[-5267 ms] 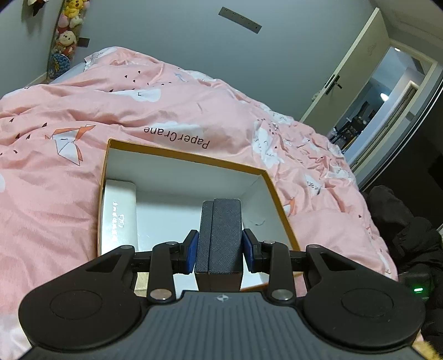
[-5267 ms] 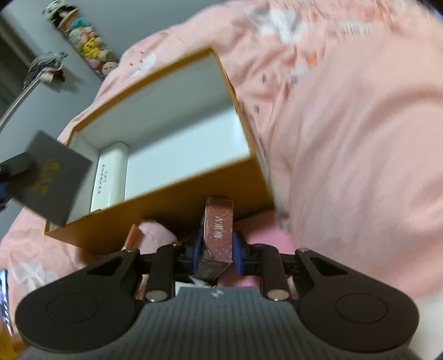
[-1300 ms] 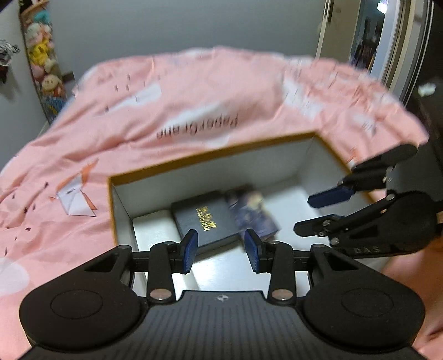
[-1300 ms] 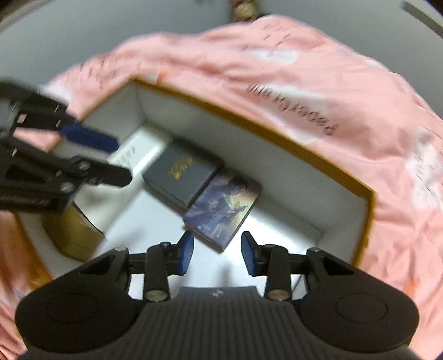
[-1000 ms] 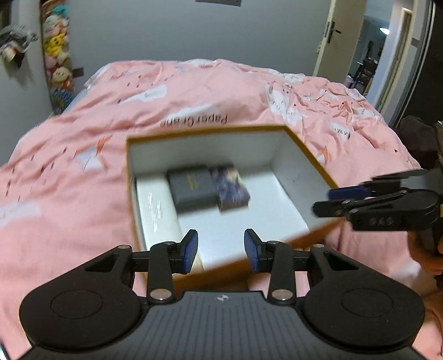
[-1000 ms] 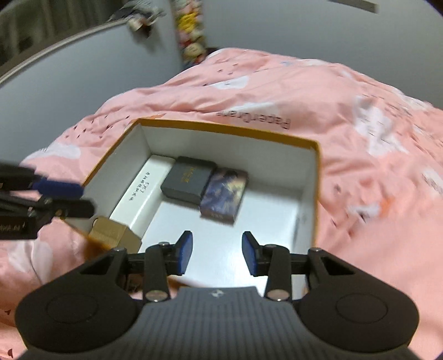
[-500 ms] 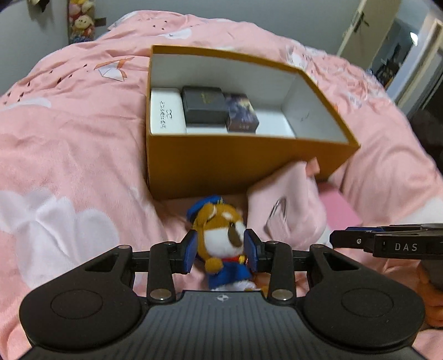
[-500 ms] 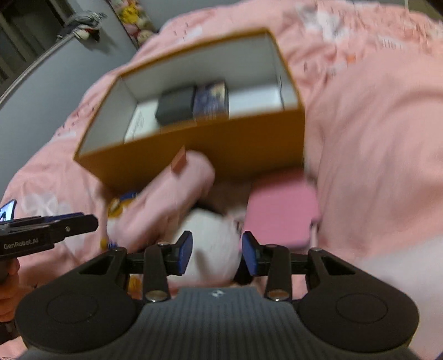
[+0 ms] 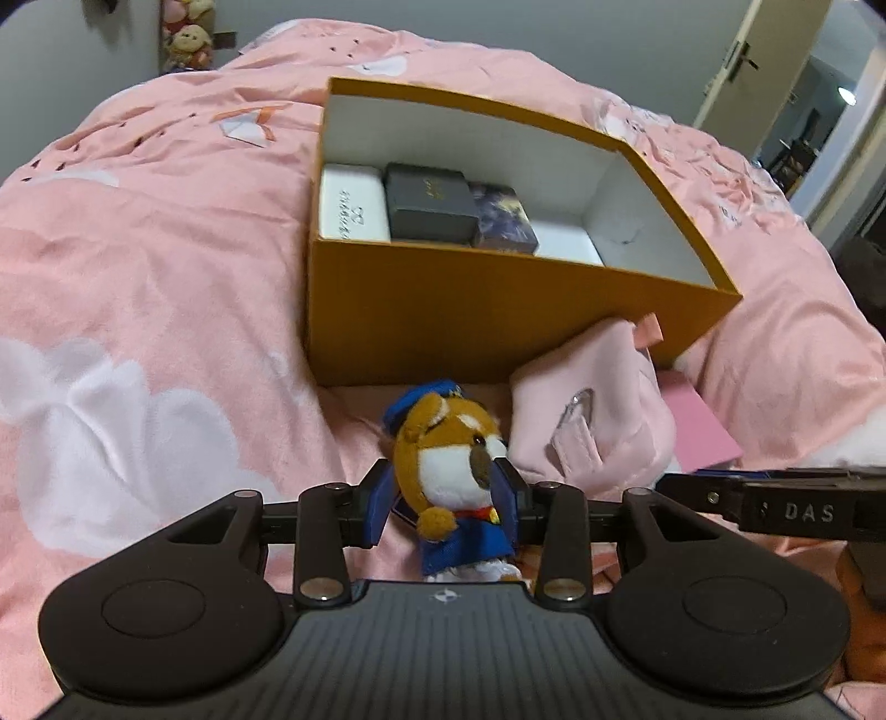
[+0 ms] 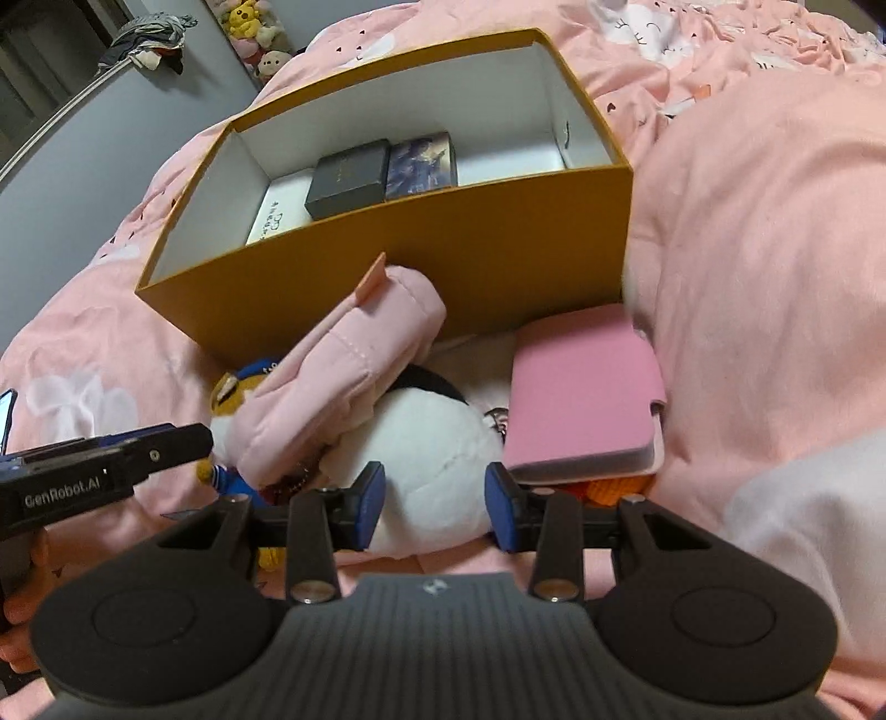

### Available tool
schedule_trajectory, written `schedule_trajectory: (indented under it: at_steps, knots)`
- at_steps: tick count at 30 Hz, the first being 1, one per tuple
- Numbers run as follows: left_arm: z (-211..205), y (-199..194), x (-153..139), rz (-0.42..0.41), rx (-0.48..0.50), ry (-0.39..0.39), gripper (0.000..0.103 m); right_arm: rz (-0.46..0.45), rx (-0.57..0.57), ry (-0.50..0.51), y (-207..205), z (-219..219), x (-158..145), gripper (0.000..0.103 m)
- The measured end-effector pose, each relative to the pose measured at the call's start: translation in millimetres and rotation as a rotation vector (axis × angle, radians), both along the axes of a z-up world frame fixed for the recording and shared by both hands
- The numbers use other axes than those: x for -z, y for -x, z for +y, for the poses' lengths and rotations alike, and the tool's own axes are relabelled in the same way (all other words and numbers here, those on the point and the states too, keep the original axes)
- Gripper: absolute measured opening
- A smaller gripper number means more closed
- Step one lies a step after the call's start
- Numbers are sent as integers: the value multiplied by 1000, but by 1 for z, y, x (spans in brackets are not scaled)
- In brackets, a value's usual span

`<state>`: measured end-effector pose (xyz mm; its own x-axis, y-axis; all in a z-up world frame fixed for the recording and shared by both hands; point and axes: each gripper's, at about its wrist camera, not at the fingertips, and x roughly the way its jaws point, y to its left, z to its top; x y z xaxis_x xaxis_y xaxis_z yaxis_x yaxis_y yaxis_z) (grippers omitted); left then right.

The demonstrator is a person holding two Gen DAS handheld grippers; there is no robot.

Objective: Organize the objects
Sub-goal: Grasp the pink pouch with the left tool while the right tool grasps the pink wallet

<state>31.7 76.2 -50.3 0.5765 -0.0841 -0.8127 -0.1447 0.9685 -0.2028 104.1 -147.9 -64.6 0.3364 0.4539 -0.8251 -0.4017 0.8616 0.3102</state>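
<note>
An orange box [image 9: 498,310] with a white inside stands on the pink bed. It holds a white box [image 9: 354,205], a black box [image 9: 429,202] and a dark picture box [image 9: 504,216]. In front of it lie a brown plush dog in blue [image 9: 448,454], a pink pouch [image 9: 587,421], a white plush [image 10: 421,448] and a pink wallet [image 10: 587,393]. My left gripper [image 9: 443,495] is open with its pads on either side of the plush dog. My right gripper [image 10: 434,504] is open around the white plush.
The box also shows in the right wrist view [image 10: 421,243], with the pink pouch [image 10: 343,376] leaning against its front wall. Plush toys [image 9: 185,39] hang on the grey wall. An open door [image 9: 775,83] is at the far right.
Both grippers have pulled back from inside the box and come down in front of it. The left now straddles the plush dog, the right straddles the white plush.
</note>
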Motion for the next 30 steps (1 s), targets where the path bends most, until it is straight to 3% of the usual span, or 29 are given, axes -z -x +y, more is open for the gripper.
schedule_trajectory:
  at_steps: [4, 8, 13, 18, 23, 28, 30]
  knots:
    - [-1, -4, 8, 33, -8, 8, 45, 19, 13, 1, -2, -1, 5, 42]
    - [0, 2, -6, -47, -10, 13, 45, 2, 29, 7, -3, -3, 2, 42]
    - [-18, 4, -30, -118, 129, 2, 48, 7, 56, -15, -8, -7, 1, 33]
    - [-50, 9, -35, -122, 300, -76, 58, -16, 78, 4, -6, -11, -2, 33]
    - [-71, 3, -16, -79, 329, -224, 61, -68, 124, 70, -7, -23, -4, 35]
    - [-80, -3, -4, -73, 328, -261, 57, -102, 174, 96, -25, -38, -4, 42]
    - [-82, -3, -4, -91, 340, -255, 46, -86, 170, 112, -38, -41, 1, 43]
